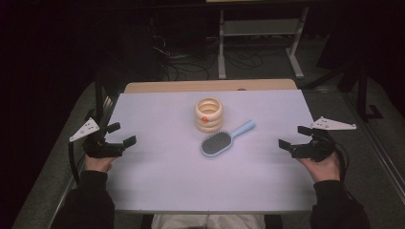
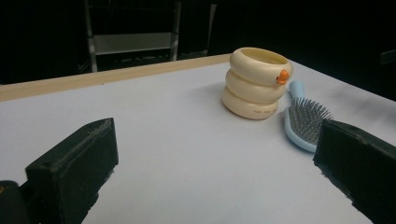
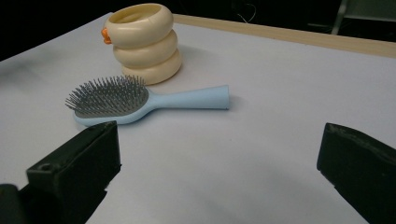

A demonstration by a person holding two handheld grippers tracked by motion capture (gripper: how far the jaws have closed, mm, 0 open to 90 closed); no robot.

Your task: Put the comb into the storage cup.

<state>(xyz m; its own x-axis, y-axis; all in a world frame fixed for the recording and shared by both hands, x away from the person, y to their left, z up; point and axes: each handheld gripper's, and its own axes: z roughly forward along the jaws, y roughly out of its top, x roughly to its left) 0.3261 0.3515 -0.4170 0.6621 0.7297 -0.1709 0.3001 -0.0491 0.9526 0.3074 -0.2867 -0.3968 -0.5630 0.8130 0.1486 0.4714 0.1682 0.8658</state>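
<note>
While both grippers wait apart, the hairbrush [image 1: 223, 140] lies mid-table.
Left gripper [image 1: 120, 135] and right gripper [image 1: 292, 137], jaws spread and empty, flank the hairbrush; a cream ring holder [image 1: 208, 114] stands just behind it.

Lying bristles-up mid-bench [image 1: 162, 181]: light blue plastic hairbrush [image 1: 224, 140], just beside cream ringed cup [image 1: 208, 114]; claws [image 1: 118, 134] [image 1: 291, 137] gaping at edges.
</note>
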